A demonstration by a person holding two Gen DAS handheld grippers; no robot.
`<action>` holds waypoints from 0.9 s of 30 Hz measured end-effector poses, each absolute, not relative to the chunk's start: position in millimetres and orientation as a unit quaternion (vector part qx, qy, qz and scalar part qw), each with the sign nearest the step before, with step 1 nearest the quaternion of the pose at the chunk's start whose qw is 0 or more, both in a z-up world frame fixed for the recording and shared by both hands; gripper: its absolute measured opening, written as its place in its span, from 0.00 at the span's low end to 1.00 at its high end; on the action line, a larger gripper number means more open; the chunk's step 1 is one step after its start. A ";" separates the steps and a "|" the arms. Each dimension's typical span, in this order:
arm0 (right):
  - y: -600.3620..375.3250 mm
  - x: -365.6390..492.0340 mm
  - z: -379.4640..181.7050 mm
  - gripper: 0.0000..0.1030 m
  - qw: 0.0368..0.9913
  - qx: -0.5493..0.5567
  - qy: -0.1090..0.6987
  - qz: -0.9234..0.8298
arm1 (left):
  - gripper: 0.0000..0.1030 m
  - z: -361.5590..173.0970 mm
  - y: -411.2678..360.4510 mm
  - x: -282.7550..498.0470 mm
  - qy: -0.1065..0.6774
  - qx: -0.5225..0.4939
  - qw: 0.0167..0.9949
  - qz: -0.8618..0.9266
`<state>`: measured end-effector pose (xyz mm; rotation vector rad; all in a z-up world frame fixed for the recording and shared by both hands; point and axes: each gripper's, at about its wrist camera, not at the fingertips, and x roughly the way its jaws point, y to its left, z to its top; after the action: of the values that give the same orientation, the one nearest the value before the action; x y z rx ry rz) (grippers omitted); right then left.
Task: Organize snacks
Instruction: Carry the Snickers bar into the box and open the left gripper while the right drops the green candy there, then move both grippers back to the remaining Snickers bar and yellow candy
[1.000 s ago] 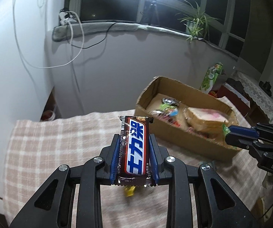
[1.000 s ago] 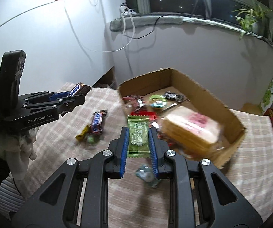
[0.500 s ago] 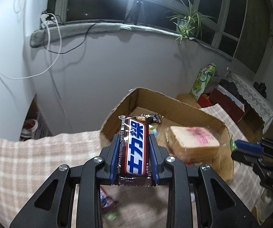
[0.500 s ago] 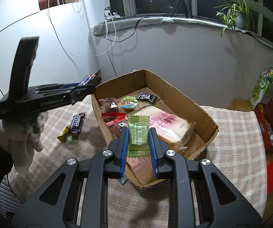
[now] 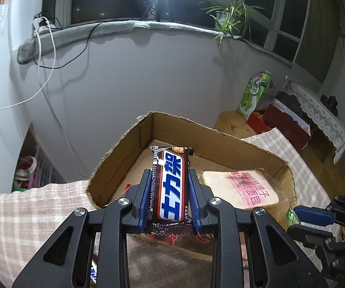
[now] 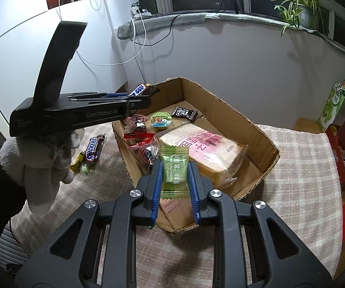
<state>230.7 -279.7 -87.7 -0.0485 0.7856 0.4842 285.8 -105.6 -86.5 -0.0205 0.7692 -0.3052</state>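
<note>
Left tool (image 5: 170,187) clamping chocolate bar (image 5: 171,187) lengthwise between blue pads, bar pointing forward over near-left corner of cardboard box (image 5: 220,136). Right tool (image 6: 175,182) gripping green candy packet (image 6: 173,174) by its sides, hanging over box's near edge. Bagged bread (image 6: 206,150) lying in box just ahead of right tool, small wrapped sweets beyond it at far left. Second chocolate bar (image 6: 94,150) and loose candies lying on checked counter (image 6: 299,168) left of box, below gloved hand (image 6: 45,158) carrying left tool.
</note>
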 end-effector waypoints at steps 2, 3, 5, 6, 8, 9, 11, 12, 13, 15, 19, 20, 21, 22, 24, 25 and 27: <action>-279.2 231.5 -88.7 0.22 0.893 -0.025 0.381 0.237 | 0.26 -86.6 -109.0 286.1 0.374 -0.007 0.915 -0.149; -278.5 231.4 -89.2 0.22 0.893 -0.027 0.381 0.237 | 0.26 -85.8 -110.9 285.8 0.373 -0.003 0.916 -0.149; -277.2 230.8 -89.4 0.22 0.894 -0.030 0.380 0.235 | 0.26 -84.3 -114.1 283.4 0.367 0.005 0.918 -0.149; -276.6 230.6 -89.5 0.22 0.894 -0.031 0.379 0.234 | 0.26 -83.2 -115.4 282.6 0.366 0.009 0.919 -0.149; -276.0 230.3 -89.6 0.23 0.895 -0.032 0.379 0.234 | 0.26 -81.3 -117.0 281.5 0.363 0.010 0.920 -0.149; -275.9 230.2 -89.5 0.24 0.895 -0.033 0.379 0.233 | 0.28 -80.2 -117.2 281.5 0.362 0.009 0.920 -0.149; -274.3 228.5 -89.0 0.42 0.897 -0.038 0.377 0.228 | 0.32 -78.6 -117.5 280.5 0.361 0.009 0.921 -0.149; -274.0 226.9 -88.3 0.59 0.900 -0.042 0.372 0.223 | 0.36 -77.8 -118.1 279.7 0.360 0.009 0.921 -0.149; -274.6 225.6 -87.7 0.67 0.903 -0.043 0.367 0.219 | 0.40 -77.1 -118.3 278.2 0.359 0.010 0.921 -0.149; -275.5 224.9 -86.4 0.67 0.903 -0.040 0.367 0.218 | 0.41 -75.2 -118.7 276.7 0.357 0.011 0.922 -0.150; -277.8 222.1 -83.5 0.67 0.905 -0.038 0.365 0.215 | 0.41 -71.6 -119.4 273.6 0.353 0.012 0.924 -0.150; -277.7 221.0 -82.5 0.67 0.906 -0.038 0.364 0.214 | 0.41 -70.7 -119.1 272.5 0.352 0.011 0.924 -0.151; -277.8 220.2 -81.5 0.68 0.906 -0.039 0.364 0.213 | 0.41 -69.7 -118.8 271.4 0.351 0.011 0.924 -0.151; -278.2 219.3 -80.5 0.71 0.907 -0.038 0.363 0.212 | 0.41 -68.8 -119.1 269.7 0.349 0.012 0.925 -0.151; -278.6 216.3 -78.5 0.73 0.908 -0.038 0.361 0.210 | 0.41 -66.6 -118.8 266.5 0.347 0.012 0.926 -0.151; -279.0 215.7 -77.5 0.74 0.908 -0.037 0.360 0.210 | 0.41 -65.2 -118.2 264.6 0.345 0.011 0.926 -0.152; -278.4 212.7 -75.9 0.74 0.909 -0.038 0.358 0.209 | 0.41 -62.9 -117.3 260.9 0.343 0.010 0.927 -0.152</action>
<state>212.7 -278.4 -75.9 -0.0775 0.7394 0.4311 260.9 -117.3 -62.9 0.0210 0.7026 -0.3114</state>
